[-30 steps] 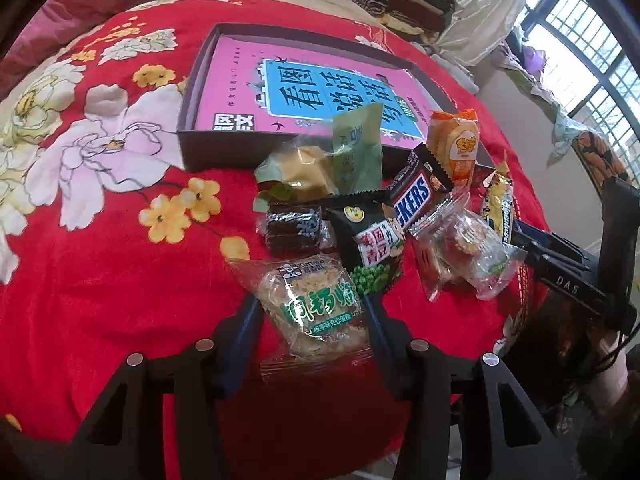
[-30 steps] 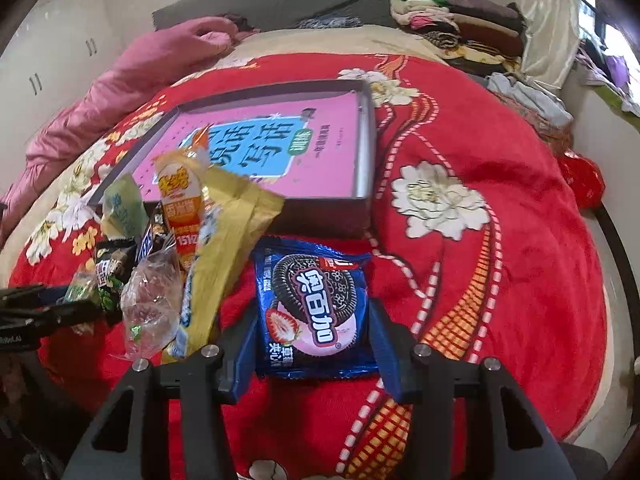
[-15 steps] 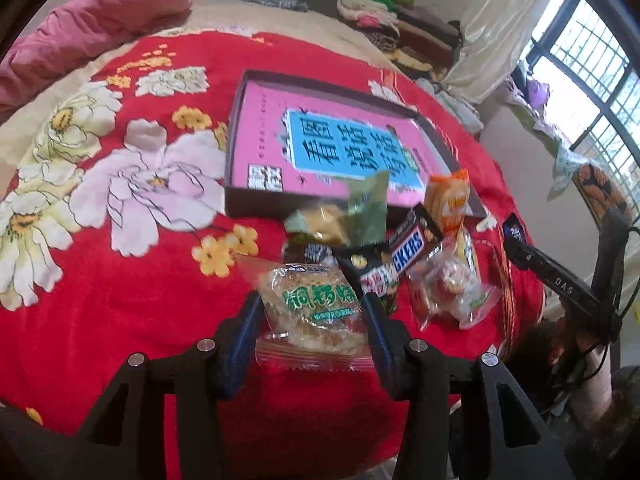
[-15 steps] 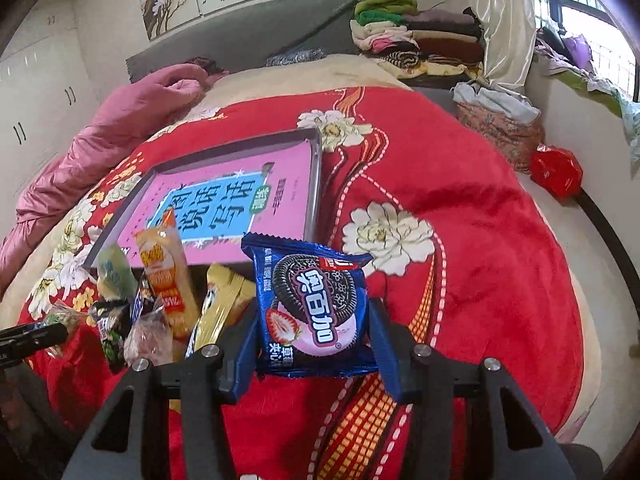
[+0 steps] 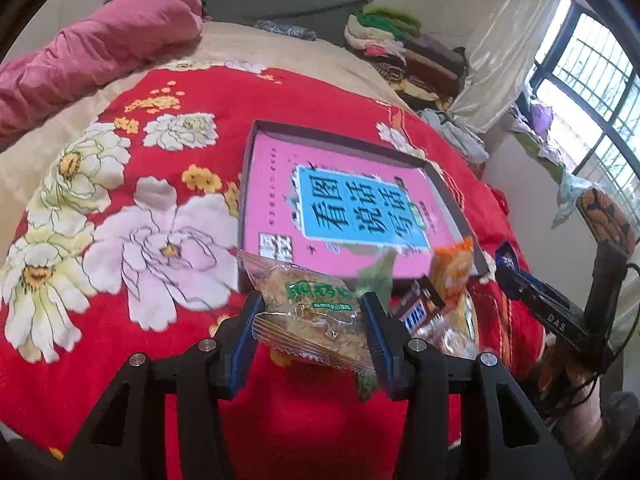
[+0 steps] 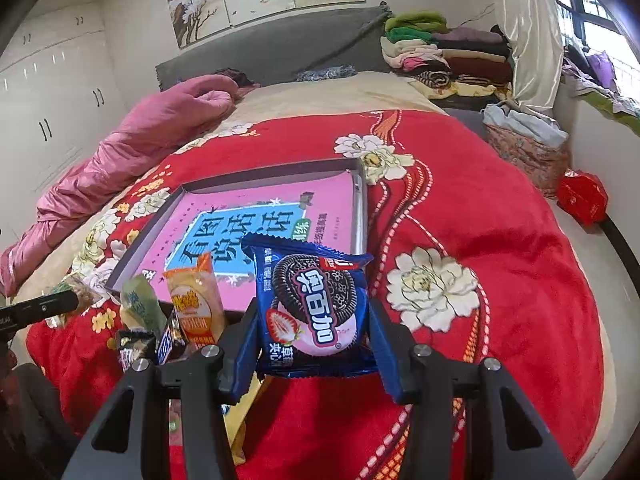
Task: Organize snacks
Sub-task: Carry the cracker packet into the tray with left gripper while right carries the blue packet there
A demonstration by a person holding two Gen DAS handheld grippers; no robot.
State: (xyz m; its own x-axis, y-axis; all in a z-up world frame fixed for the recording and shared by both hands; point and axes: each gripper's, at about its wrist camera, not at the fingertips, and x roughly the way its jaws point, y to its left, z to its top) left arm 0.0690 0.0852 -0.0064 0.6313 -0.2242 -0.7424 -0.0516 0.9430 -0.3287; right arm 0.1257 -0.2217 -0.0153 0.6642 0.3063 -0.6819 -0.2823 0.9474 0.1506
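Note:
My left gripper (image 5: 312, 320) is shut on a clear pastry packet with a green label (image 5: 310, 308), held above the red blanket. My right gripper (image 6: 312, 328) is shut on a blue Oreo packet (image 6: 314, 304), also lifted off the bed. A shallow grey box with a pink lining (image 5: 344, 200) (image 6: 276, 216) lies on the blanket just beyond both. A pile of loose snacks (image 5: 436, 300) (image 6: 176, 316) sits at the box's near edge: an orange packet, a green one and a Snickers bar. The left gripper's tip shows at the left edge of the right wrist view.
The red floral blanket (image 5: 120, 220) covers the bed. A pink quilt (image 6: 140, 140) lies along the far left. Folded clothes (image 6: 440, 52) are stacked by the headboard. A window (image 5: 592, 92) stands to the right. The bed's edge drops off at the right (image 6: 600, 320).
Both grippers have risen with their packets and tilted up; the snack pile and box now sit lower and farther in both views, and more of the room shows.

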